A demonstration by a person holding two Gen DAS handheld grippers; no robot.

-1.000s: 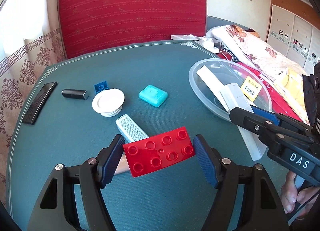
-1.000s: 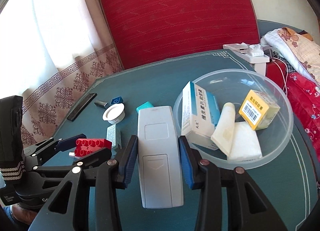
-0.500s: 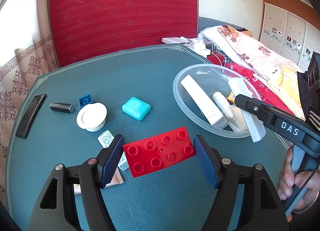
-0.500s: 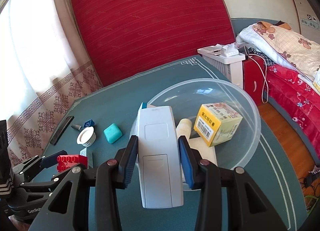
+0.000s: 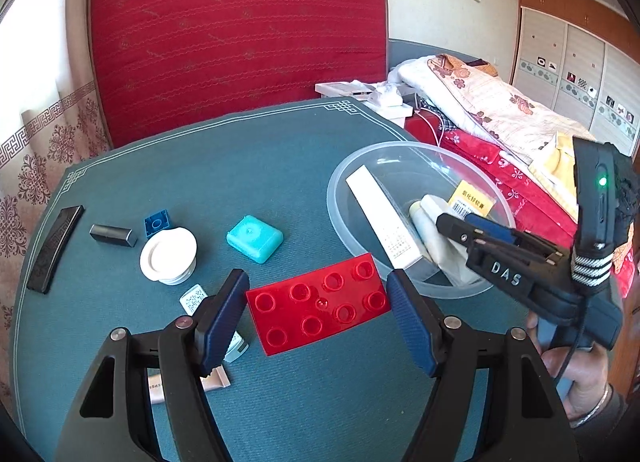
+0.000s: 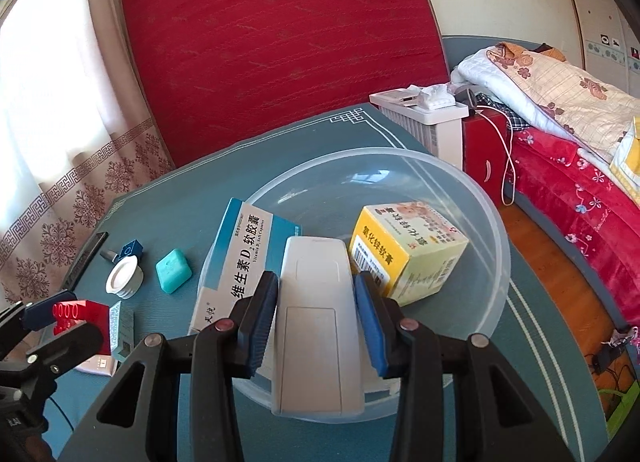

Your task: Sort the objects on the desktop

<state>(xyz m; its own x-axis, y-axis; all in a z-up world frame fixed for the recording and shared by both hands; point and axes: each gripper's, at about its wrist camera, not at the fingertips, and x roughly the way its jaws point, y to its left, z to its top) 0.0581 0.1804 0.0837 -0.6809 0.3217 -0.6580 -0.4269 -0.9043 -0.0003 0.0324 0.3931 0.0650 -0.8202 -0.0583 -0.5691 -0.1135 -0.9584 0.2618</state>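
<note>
While the right gripper clamps the white remote control lengthwise over the clear plastic bowl (already holding boxes), the left gripper grips the red building brick beside the bowl's near-left rim, farther off.

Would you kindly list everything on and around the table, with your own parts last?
red brick: 1, red, in left gripper
remote: 1, grey, in right gripper, over bowl
bowl: 1, clear, table's right
blue box: 1, blue-white, in bowl
yellow box: 1, yellow, in bowl
teal case: 1, teal, mid-table
white lid: 1, white, left of case
small blue brick: 1, blue, behind lid
table: 1, teal
left gripper: 1, black, blue pads
right gripper: 1, black, blue pads
</note>
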